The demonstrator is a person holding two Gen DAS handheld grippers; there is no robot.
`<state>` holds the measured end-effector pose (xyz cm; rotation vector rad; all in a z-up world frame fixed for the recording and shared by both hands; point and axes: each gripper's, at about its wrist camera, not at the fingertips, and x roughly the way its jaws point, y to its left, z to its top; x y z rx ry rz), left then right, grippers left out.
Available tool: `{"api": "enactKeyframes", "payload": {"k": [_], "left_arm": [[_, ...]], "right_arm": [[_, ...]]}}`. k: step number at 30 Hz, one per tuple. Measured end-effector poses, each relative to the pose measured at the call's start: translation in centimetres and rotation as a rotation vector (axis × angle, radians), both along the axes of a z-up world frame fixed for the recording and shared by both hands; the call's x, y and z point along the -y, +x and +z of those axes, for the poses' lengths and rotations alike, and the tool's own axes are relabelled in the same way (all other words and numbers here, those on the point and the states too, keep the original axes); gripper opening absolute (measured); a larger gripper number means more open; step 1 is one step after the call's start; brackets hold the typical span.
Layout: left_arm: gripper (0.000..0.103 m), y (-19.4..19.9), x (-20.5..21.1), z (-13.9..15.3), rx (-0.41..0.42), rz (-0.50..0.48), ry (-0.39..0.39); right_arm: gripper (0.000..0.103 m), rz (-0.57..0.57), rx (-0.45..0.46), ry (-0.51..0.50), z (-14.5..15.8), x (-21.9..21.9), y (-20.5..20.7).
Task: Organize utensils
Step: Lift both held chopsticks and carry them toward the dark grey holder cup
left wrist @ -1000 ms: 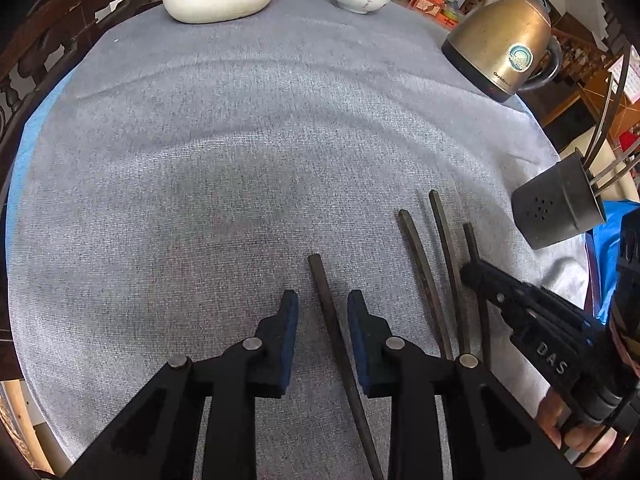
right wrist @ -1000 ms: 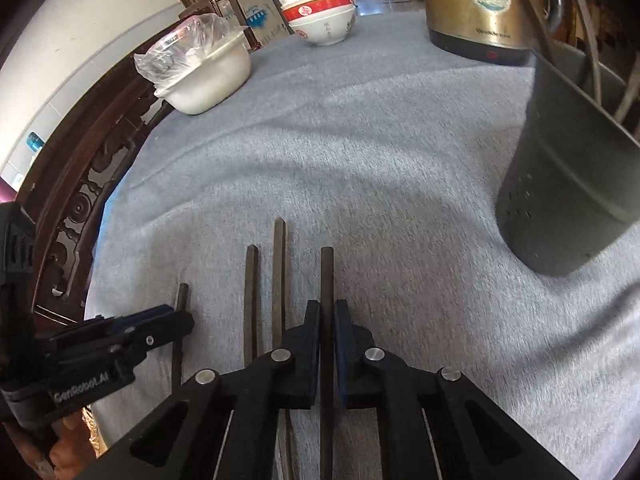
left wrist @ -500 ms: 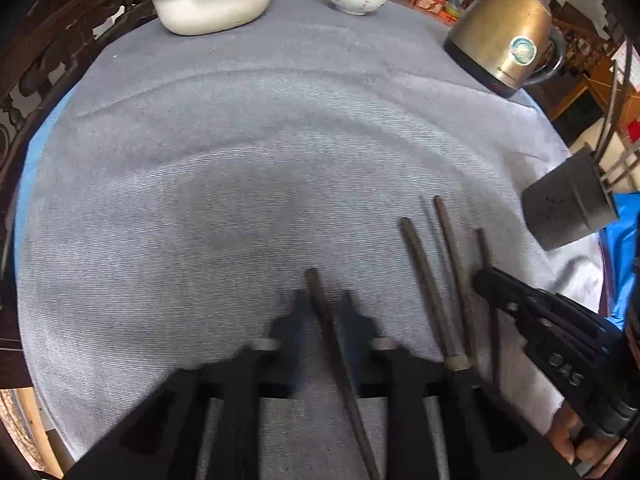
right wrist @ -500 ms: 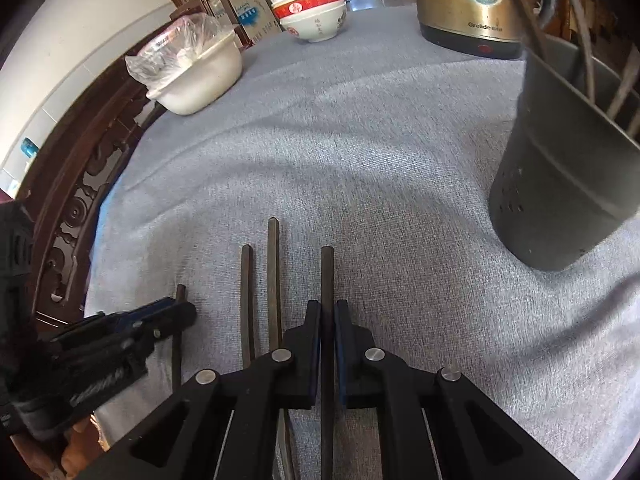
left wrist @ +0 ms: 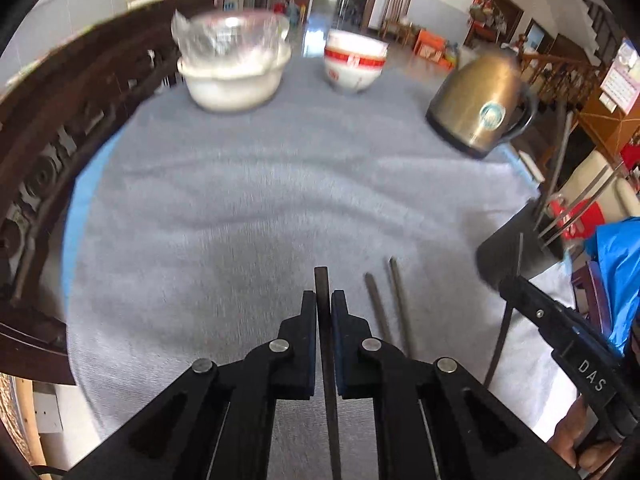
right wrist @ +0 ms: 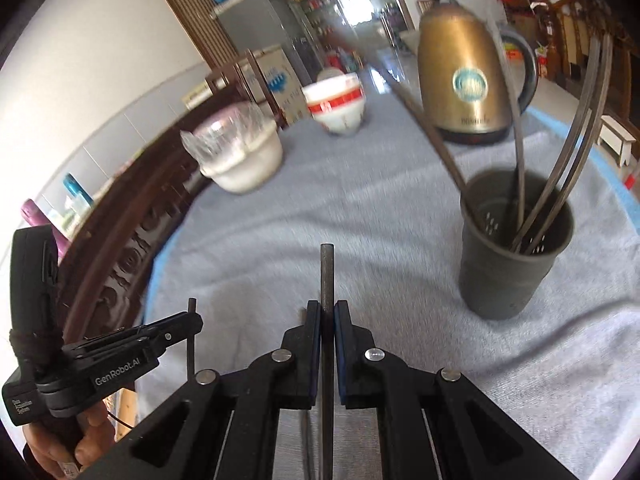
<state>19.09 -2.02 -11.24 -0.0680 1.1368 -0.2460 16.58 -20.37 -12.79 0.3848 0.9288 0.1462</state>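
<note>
Each claw, left (left wrist: 324, 300) and right (right wrist: 327, 312), was clamped on one dark slender chopstick (left wrist: 322, 280) (right wrist: 327, 268) above the grey-clothed counter (left wrist: 280, 200), near the dark perforated utensil cup (right wrist: 512, 248).

A grey cloth covers the round tabletop (left wrist: 256, 208). On it stand a white basin (left wrist: 234, 88) at eleven o'clock, a red-banded bowl (left wrist: 354, 66) at twelve, a brass kettle (left wrist: 478, 110) at two, a dark holder cup (right wrist: 514, 248) at three. Two loose chopsticks (left wrist: 386, 308) lie at five.

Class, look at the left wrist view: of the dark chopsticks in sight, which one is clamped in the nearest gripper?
The chopstick standing between the pads of the left gripper; the two chopsticks to its right lie free on the grey cloth.
</note>
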Motion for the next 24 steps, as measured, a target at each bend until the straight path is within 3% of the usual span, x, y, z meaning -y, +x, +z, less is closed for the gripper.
{"api": "enactKeyframes", "payload": {"k": [15, 24], "left_arm": [[0.007, -2.9, -0.8, 8.3, 0.203, 0.044, -0.041], [0.007, -4.4, -0.3, 11.7, 0.298, 0.059, -0.054]], "right_arm": [[0.007, 0.008, 0.174, 0.049, 6.0, -0.3, -3.2], [0.007, -0.005, 0.303, 0.071, 9.6, 0.5, -5.4]]}}
